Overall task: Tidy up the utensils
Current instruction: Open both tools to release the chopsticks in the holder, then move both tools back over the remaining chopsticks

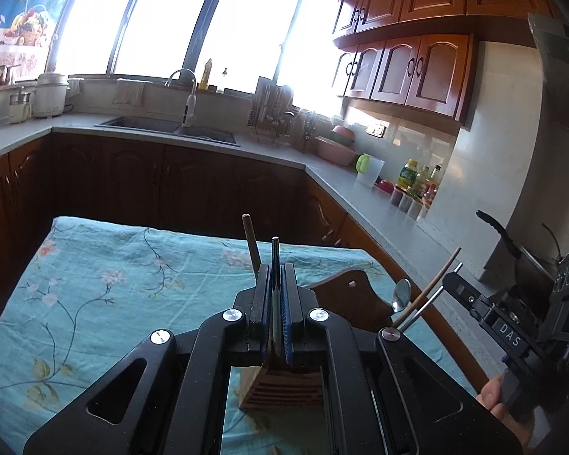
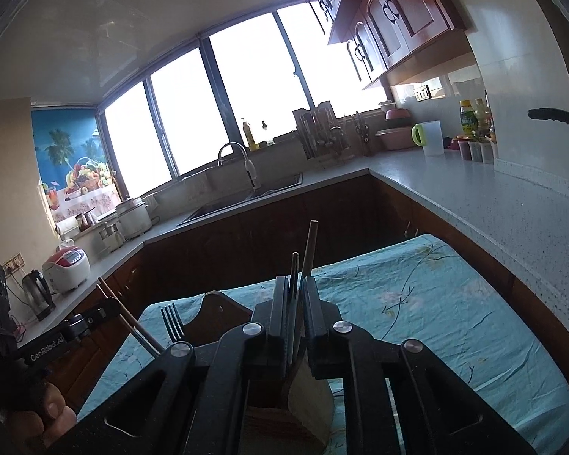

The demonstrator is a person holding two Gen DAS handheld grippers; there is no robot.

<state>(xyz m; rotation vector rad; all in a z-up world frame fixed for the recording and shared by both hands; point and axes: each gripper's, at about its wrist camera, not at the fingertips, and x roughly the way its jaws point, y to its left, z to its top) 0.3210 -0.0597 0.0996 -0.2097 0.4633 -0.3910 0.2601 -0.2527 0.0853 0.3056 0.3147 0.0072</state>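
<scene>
Below both grippers, on the teal floral cloth (image 1: 95,265), sits the wooden utensil block (image 1: 280,386) w/ slotted top; a brown chopping board (image 1: 345,295) lies just behind it.

Left gripper (image 1: 276,284): tongs pinched narrow on a thin dark utensil handle (image 1: 275,254), held upright right over the block. A brown wooden stick (image 1: 251,242) pokes up just beside the jaws; can't tell if it's gripped too or standing in the block.

Right gripper (image 2: 295,295): also narrow, clamped on a thin metal utensil (image 2: 294,269), a wooden stick (image 2: 309,250) alongside. A fork (image 2: 172,322) shows left of it and, in the left view, a spoon (image 1: 401,295) near the other gripper; what holds them isn't clear.

Step in hand, I'd judge: dropping held pieces into the block's slots. To do it well:
- keep each utensil vertical, tip lined up w/ a free slot before lowering
- one hand at a time, since both hover over the same block & could knock each other
- lower slow, ease tongs apart only once the tip is seated, else it tips out
- block looks light, so a sideways push may slide it on the cloth

Beyond: grey countertop (image 2: 474,197), sink (image 1: 170,129), bright windows (image 1: 246,19).
</scene>
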